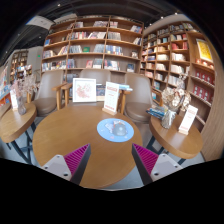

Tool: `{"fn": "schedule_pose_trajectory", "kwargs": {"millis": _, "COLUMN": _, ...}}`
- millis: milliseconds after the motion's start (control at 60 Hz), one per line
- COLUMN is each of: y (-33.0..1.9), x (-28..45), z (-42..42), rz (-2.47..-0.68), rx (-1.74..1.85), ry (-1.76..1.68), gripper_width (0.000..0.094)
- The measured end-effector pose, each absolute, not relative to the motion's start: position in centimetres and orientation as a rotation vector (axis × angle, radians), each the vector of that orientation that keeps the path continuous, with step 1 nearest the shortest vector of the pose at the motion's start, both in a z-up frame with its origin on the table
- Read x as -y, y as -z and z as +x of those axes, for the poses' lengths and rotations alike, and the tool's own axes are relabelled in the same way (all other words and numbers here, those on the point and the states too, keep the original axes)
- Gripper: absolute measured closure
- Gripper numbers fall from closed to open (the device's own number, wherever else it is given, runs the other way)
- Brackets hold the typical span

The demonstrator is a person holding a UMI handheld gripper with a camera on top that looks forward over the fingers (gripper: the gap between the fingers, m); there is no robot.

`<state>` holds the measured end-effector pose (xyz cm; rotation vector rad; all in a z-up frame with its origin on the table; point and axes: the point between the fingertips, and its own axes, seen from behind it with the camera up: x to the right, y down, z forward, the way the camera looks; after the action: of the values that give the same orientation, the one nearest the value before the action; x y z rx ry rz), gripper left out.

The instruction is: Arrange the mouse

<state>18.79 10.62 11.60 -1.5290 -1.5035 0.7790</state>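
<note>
A light blue round mouse mat (115, 130) lies on the round wooden table (70, 135), toward its far right side. A small grey-white mouse (119, 127) rests on the mat. My gripper (112, 160) is open and empty, held above the near part of the table. Its two fingers with magenta pads (74, 156) stand wide apart. The mat and mouse lie beyond the fingers, a little right of the middle.
Two upright sign cards (84, 90) stand at the table's far edge. Wooden chairs (62, 95) stand behind it. A side table (12, 120) is at the left, another with books (180, 135) at the right. Bookshelves (95, 45) fill the back walls.
</note>
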Motion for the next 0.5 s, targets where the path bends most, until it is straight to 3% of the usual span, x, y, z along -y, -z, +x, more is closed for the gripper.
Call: {"fn": "schedule_pose_trajectory", "kwargs": {"millis": 500, "y": -10.6, "x": -9.3, "z": 25.5, "rz": -1.541, "rx": 1.519, "ry": -0.800, "gripper_width": 0.0085}}
